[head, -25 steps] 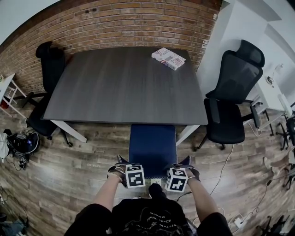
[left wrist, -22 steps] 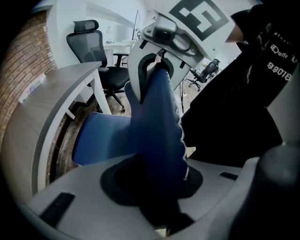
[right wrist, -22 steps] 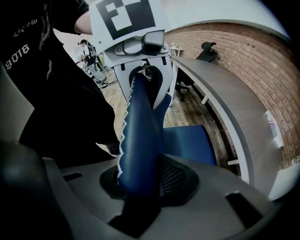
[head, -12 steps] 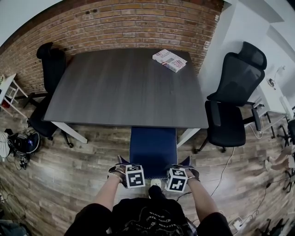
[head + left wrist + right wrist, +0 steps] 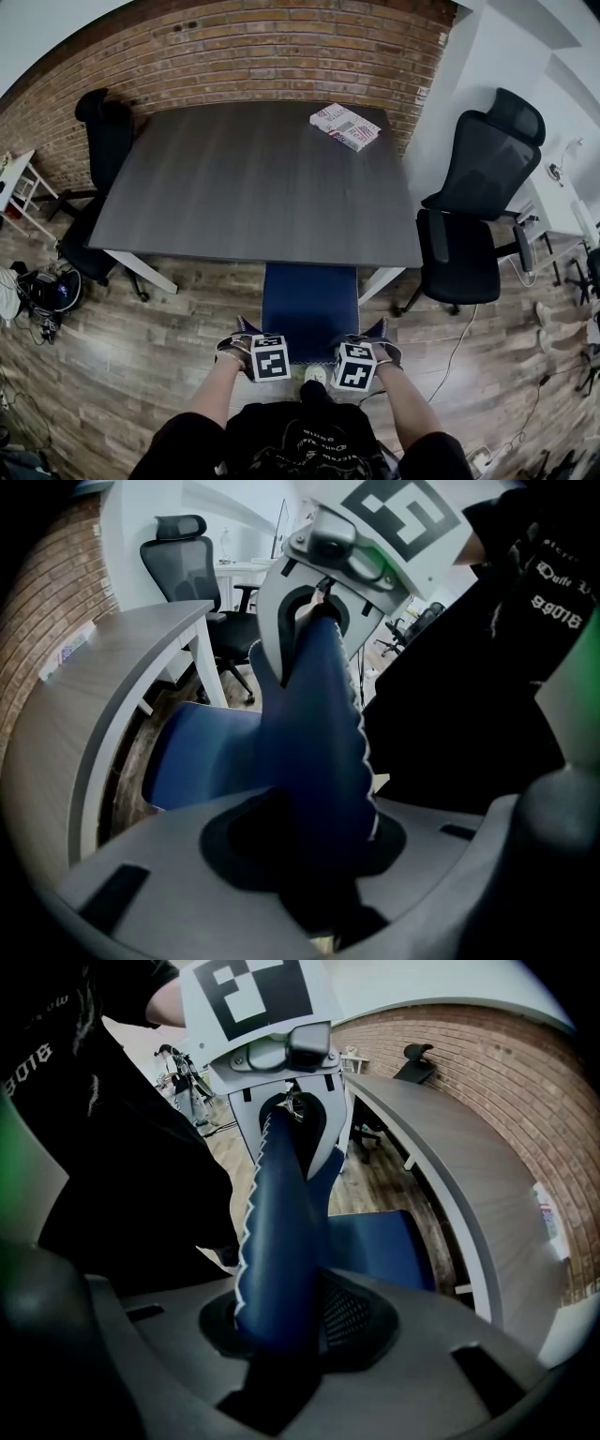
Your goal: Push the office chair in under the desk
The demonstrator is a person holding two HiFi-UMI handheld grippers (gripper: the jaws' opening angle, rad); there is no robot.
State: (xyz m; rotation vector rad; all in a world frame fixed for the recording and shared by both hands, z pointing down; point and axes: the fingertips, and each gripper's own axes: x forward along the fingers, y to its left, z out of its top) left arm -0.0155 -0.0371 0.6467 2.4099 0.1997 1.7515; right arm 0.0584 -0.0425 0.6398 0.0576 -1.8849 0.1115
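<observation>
The left gripper (image 5: 246, 339) and right gripper (image 5: 375, 337) are each clamped on the backrest of the blue office chair (image 5: 309, 300) (one per corner). Its seat's front edge sits under the dark desk (image 5: 253, 178). Most of the seat sticks out, so I'd say more pushing remains.

- The blue chair (image 5: 310, 298) stands with its front tucked under the counter's (image 5: 253, 178) near edge.
- The left tool (image 5: 242, 339) and right tool (image 5: 375, 339) sit at the chair's back corners.
- A packet (image 5: 345, 125) lies on the counter's far right corner.
- One black chair (image 5: 98, 141) stands left, a second black chair (image 5: 473, 216) right.
</observation>
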